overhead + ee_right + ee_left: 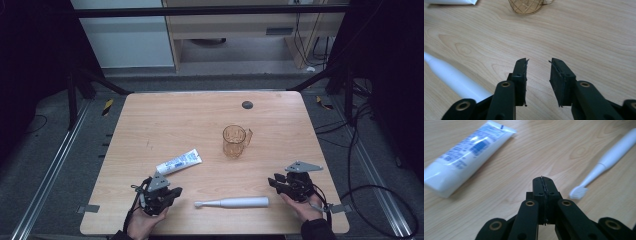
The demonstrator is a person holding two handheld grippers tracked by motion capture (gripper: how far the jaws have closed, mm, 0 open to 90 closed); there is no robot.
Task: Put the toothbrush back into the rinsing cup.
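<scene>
1. At the left of the bench (150, 125), a toothpaste tube (179, 162) lay flat, just beyond the left gripper (169, 192); in the left gripper view the tube (466, 155) sat up and to the left of the jaws.
2. The left gripper (543, 185) had its fingers (538, 187) pressed together on nothing, hovering near the brush head of the electric toothbrush (604, 162).
3. The toothbrush (232, 202) lay lengthwise near the front edge, between the two hands, touched by neither.
4. Farther back, an amber glass mug (234, 141) stood upright, well apart from both grippers.
5. The right gripper (538, 65) held its fingers (521, 72) partly spread and empty, just beside the toothbrush's handle end (454, 80).
6. This looked like the opening approach, nothing yet picked up. The next move probably called for reopening the left jaws and straddling the tube or the brush before closing.
</scene>
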